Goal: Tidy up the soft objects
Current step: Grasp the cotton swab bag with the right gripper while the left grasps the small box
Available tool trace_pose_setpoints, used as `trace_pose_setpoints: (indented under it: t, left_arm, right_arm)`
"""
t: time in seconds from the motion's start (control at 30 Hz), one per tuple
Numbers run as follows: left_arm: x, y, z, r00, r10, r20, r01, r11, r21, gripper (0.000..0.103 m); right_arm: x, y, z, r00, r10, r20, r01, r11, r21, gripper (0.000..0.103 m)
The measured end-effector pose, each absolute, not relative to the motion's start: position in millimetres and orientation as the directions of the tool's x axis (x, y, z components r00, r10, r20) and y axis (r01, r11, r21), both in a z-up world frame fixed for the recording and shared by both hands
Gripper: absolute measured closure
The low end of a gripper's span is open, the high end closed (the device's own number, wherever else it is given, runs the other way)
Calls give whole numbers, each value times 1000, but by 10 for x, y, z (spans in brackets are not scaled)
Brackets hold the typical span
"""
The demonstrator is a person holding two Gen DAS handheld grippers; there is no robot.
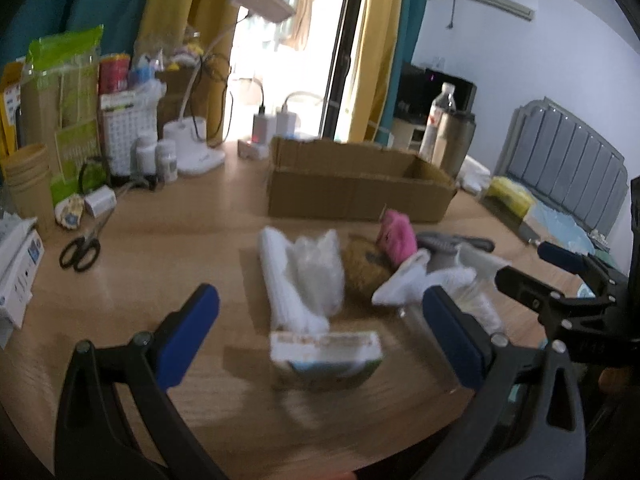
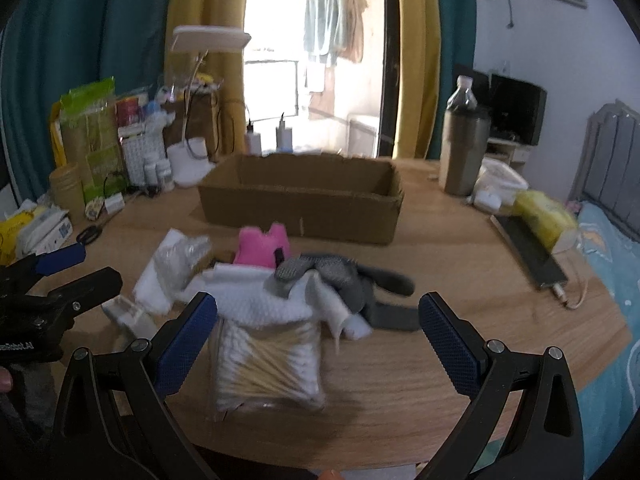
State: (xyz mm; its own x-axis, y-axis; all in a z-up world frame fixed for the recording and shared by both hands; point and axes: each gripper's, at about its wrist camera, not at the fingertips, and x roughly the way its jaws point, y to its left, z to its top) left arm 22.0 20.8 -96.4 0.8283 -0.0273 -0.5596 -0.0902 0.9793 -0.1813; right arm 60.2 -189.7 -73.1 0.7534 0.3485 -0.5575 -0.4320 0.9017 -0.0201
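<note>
A pile of soft things lies mid-table in front of an open cardboard box (image 1: pixel 356 188) (image 2: pixel 304 200): a pink plush (image 1: pixel 396 236) (image 2: pixel 262 248), a brown plush (image 1: pixel 364 268), white cloths (image 1: pixel 292 280) (image 2: pixel 264 296), grey gloves (image 2: pixel 340 276) and a clear bag of cotton swabs (image 2: pixel 268 364). A small green-and-white carton (image 1: pixel 324 358) lies nearest my left gripper (image 1: pixel 320 340), which is open and empty above it. My right gripper (image 2: pixel 316 336) is open and empty, with the swab bag between its fingers. Each gripper also shows in the other's view, the right one (image 1: pixel 560 280) and the left one (image 2: pixel 60 280).
Clutter lines the table's left edge: paper cups (image 1: pixel 28 184), scissors (image 1: pixel 80 252), bottles, a white desk lamp (image 1: pixel 196 148) and packages. A steel tumbler (image 2: pixel 464 152) and water bottle stand at the back right. A yellow bag (image 2: pixel 544 220) and phone lie on the right.
</note>
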Motion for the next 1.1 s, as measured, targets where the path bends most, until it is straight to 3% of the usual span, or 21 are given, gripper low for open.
trace_pose_setpoints:
  t: [0.5, 0.63, 0.67, 0.73, 0.8, 0.9, 1.1]
  left_arm:
    - [280, 198, -1291, 755, -46, -654, -91, 981, -174, 1]
    - [277, 170, -1298, 751, -51, -659, -77, 983, -164, 3]
    - [280, 163, -1300, 750, -52, -660, -73, 984, -162, 4]
    - [300, 148, -1322, 739, -59, -671, -63, 986, -157, 17]
    - [314, 151, -1343, 730, -65, -680, -61, 985, -159, 20]
    - [318, 148, -1355, 729, -69, -681, -59, 985, -162, 34]
    - [314, 141, -1332, 737, -67, -672, -56, 985, -161, 34]
  right_arm:
    - [706, -1736, -1185, 612, 399, -683, -493, 867, 64, 2]
    - [701, -1682, -1268, 592, 393, -704, -503, 862, 59, 14]
    - [699, -1670, -1286, 588, 390, -709, -504, 862, 57, 17]
    - [703, -1655, -1314, 576, 393, -717, -511, 857, 59, 20]
    - [695, -1645, -1326, 569, 399, -719, -521, 851, 59, 26]
    - [674, -1618, -1341, 565, 404, -720, -536, 842, 52, 28]
    - [654, -1631, -1310, 559, 431, -708, -557, 828, 65, 29]
